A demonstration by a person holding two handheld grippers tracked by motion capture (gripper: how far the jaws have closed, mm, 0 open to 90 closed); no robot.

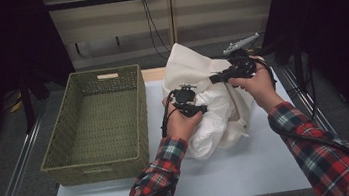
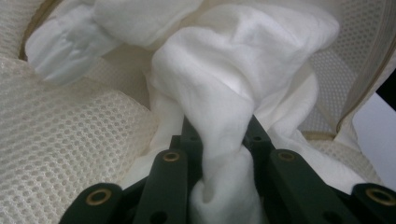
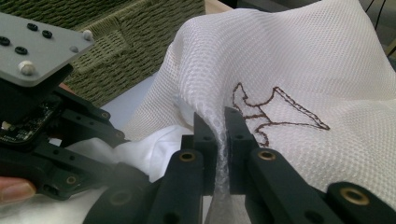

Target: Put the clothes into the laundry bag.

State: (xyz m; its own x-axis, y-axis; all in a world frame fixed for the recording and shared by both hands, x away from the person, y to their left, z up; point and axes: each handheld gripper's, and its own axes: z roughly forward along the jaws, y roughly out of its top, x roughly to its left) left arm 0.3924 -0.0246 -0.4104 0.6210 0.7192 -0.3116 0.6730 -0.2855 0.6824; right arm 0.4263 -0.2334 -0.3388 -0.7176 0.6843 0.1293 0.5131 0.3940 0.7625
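A white mesh bag with a brown stitched emblem stands on the table, right of the basket. A bunched white cloth spills from its mouth. My left gripper is shut on a fold of that cloth, which is squeezed between the pads inside the mesh bag. My right gripper is shut on a pinched ridge of the mesh bag and holds it up higher, at the bag's right side. In the right gripper view my right gripper has the left gripper's grey plate close at its left.
An empty green woven basket sits on the left half of the white table. Free tabletop lies in front of the bag. Dark curtains flank the scene, and cables hang on the back wall.
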